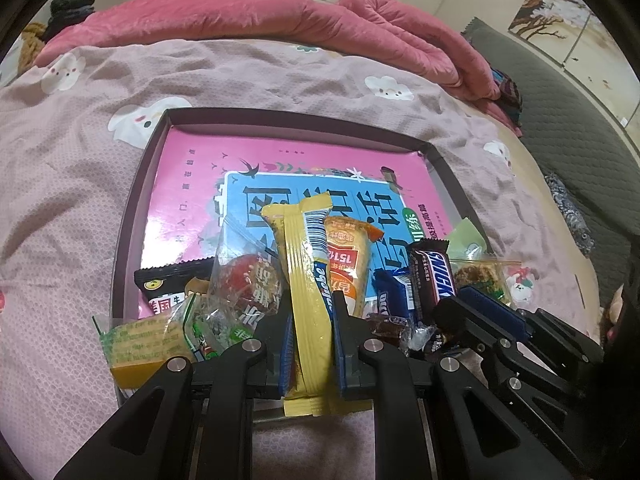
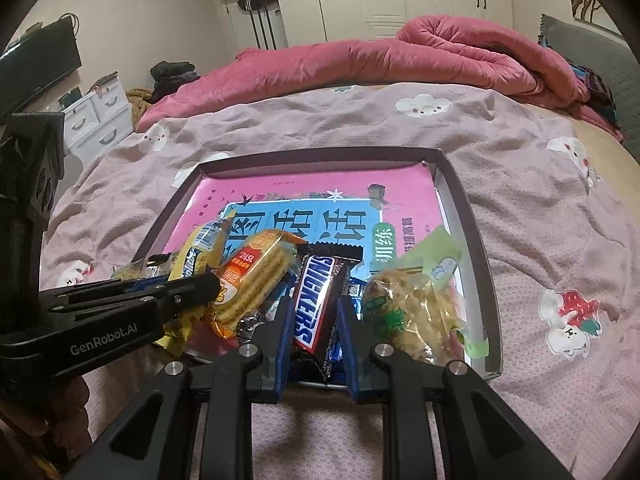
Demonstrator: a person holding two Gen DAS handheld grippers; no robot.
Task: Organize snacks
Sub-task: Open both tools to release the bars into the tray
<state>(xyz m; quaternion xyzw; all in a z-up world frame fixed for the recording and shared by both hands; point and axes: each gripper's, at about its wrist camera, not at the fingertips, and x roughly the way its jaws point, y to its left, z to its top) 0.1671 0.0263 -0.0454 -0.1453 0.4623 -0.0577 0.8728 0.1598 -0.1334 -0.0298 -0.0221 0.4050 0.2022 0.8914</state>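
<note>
Dark-rimmed and shallow, the box lid [image 2: 472, 216] lies on the pink bedspread [image 2: 540, 208] with a pink-and-blue booklet [image 2: 320, 196] flat across its floor, and the snacks heaped at its near end — an orange wafer pack [image 2: 256, 276], a clear bag of crumbly pieces [image 2: 416, 312], a green-printed packet [image 1: 140, 336] and small wrapped sweets. Both tools slant down toward that heap, side by side. The left gripper [image 1: 312, 316] is clamped on a long yellow packet [image 1: 308, 280] that stands up between its blue pads, while the right gripper [image 2: 314, 316] pinches a Snickers bar [image 2: 316, 300] at the heap's near edge
</note>
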